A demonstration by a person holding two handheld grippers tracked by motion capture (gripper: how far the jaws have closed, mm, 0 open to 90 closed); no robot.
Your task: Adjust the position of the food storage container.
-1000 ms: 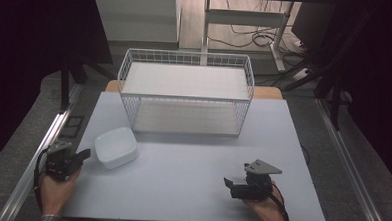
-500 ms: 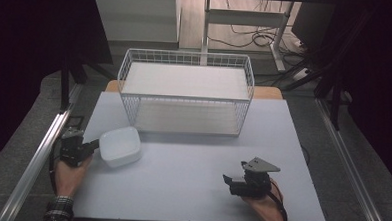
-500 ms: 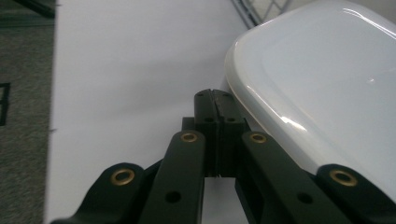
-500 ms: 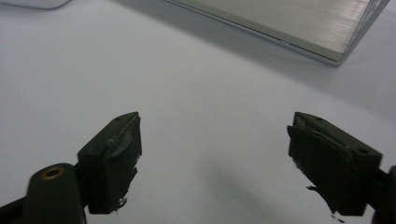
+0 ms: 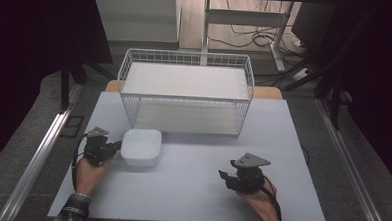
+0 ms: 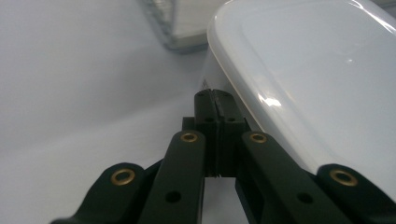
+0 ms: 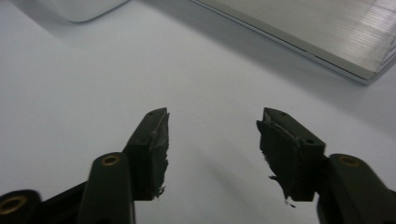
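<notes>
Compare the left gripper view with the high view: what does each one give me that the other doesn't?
Left gripper view alone: the left hand-held gripper's jaws are shut together with nothing between them, tips right at the white box's side under its rim; whether they touch it I cannot tell.

High view alone: the whole table, the full wire basket behind the box, both of the person's hands, and the right hand-held gripper resting apart from the box.

Both: the white box, the table surface, the left hand-held gripper and part of the basket.
</notes>
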